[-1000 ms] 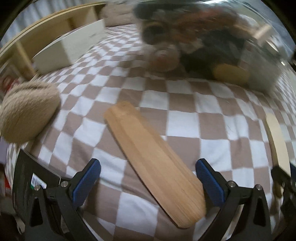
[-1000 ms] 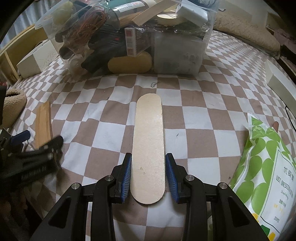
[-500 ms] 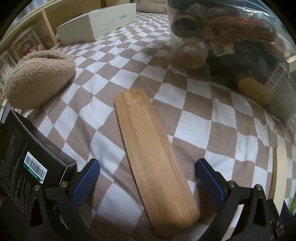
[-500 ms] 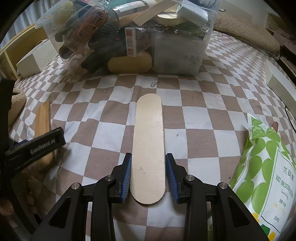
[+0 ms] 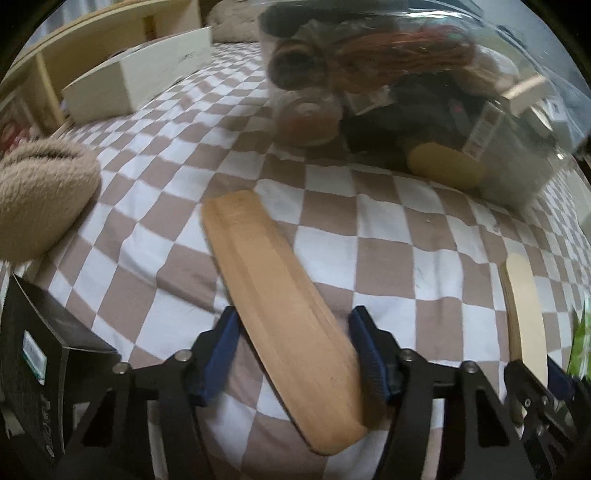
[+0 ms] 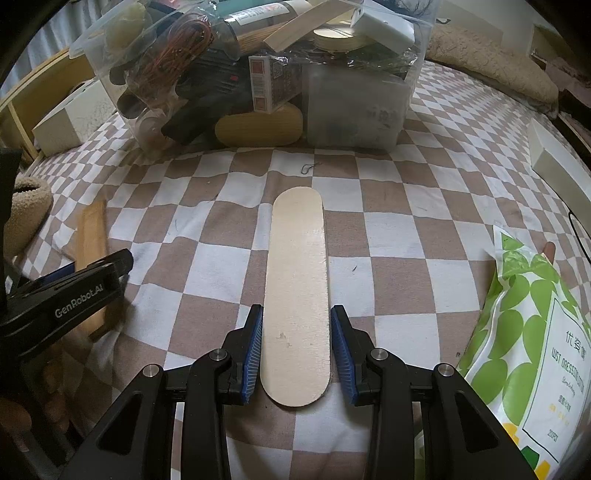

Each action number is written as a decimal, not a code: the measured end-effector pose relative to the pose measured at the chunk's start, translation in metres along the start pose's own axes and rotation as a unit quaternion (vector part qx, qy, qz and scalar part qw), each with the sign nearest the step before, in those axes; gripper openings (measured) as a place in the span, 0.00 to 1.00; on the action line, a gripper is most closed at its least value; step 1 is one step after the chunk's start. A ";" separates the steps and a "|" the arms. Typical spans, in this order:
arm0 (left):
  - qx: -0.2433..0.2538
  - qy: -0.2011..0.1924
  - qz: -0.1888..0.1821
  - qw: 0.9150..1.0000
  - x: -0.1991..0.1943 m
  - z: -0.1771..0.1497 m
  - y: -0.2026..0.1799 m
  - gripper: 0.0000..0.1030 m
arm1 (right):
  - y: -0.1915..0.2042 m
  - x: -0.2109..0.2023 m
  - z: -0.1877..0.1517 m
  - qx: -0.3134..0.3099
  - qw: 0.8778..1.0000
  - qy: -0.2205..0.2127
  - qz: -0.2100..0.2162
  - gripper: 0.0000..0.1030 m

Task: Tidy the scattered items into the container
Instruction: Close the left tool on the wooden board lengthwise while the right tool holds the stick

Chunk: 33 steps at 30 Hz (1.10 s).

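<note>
Pick-up step: in front of the clear container (image 6: 258, 85), right gripper (image 6: 296, 350) clamped on pale wooden board (image 6: 297, 291), left gripper (image 5: 293, 354) seemingly gripping brown wooden slat (image 5: 273, 299) (blurred); next, lift both into it.

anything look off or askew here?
Yes: the bin is overfilled, with a wood strip and white box poking above its rim. The brown board lies skewed between the left gripper pads.

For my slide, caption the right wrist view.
Right gripper straddles a pale wooden board on checkered cloth, facing the packed clear container.
</note>
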<state>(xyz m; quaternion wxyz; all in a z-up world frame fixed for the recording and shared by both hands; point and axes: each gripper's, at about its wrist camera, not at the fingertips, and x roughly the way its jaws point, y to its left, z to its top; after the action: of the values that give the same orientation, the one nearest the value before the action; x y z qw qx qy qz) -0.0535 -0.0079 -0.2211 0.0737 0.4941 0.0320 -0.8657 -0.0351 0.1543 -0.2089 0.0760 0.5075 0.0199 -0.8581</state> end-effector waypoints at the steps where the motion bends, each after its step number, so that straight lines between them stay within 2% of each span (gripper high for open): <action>1: 0.009 -0.002 -0.005 1.000 -0.001 0.000 -0.002 0.52 | 0.000 0.000 0.000 0.001 1.000 0.000 0.001 0.36; 4: 0.043 -0.007 -0.025 0.999 -0.003 0.001 -0.007 0.46 | -0.004 -0.004 -0.001 0.002 1.000 0.001 0.004 0.36; 8: 0.075 -0.006 -0.059 0.995 -0.009 -0.003 -0.011 0.44 | -0.005 -0.004 -0.001 0.002 1.000 0.001 0.006 0.36; 12: 0.084 0.001 -0.098 0.992 -0.016 -0.005 -0.008 0.43 | -0.010 -0.009 -0.003 0.004 1.000 0.001 0.009 0.36; 14: 0.079 0.011 -0.132 0.988 -0.019 -0.005 -0.004 0.43 | -0.010 -0.010 -0.004 0.005 1.000 0.000 0.011 0.36; 16: 0.084 0.012 -0.142 0.986 -0.023 -0.007 -0.004 0.43 | -0.015 -0.015 -0.006 0.009 1.000 -0.002 0.015 0.36; 18: 0.093 0.006 -0.131 0.987 -0.025 -0.007 -0.005 0.42 | -0.015 -0.016 -0.006 0.014 1.000 -0.006 0.024 0.36; 20: 0.108 -0.005 -0.102 0.989 -0.025 -0.008 -0.012 0.42 | -0.014 -0.017 -0.006 0.013 1.000 -0.007 0.026 0.36; 23: 0.139 -0.016 -0.055 0.989 -0.020 -0.006 -0.021 0.47 | -0.010 -0.016 -0.007 0.004 1.000 -0.007 0.018 0.36; 25: 0.159 -0.032 -0.014 0.987 -0.018 -0.007 -0.029 0.58 | -0.006 -0.014 -0.007 -0.003 1.000 -0.007 0.010 0.36; 26: 0.162 -0.036 -0.005 0.986 -0.017 -0.007 -0.029 0.60 | -0.005 -0.014 -0.007 -0.005 1.000 -0.008 0.007 0.36; 29: 0.136 -0.025 -0.013 0.990 -0.009 -0.001 -0.023 0.60 | -0.002 -0.010 -0.007 -0.011 1.000 -0.016 -0.004 0.36; 31: 0.111 -0.013 -0.035 0.993 -0.005 0.002 -0.016 0.53 | 0.000 -0.009 -0.006 -0.012 1.000 -0.020 -0.005 0.36; 33: 0.102 -0.006 -0.047 0.994 -0.004 0.003 -0.013 0.52 | -0.001 -0.008 -0.006 -0.009 1.000 -0.022 0.000 0.36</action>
<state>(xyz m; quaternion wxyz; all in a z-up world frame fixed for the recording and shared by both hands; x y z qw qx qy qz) -0.0563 0.0046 -0.2166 -0.0177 0.4917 -0.0333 -0.8700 -0.0266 0.1571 -0.2047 0.0813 0.4880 0.0258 -0.8687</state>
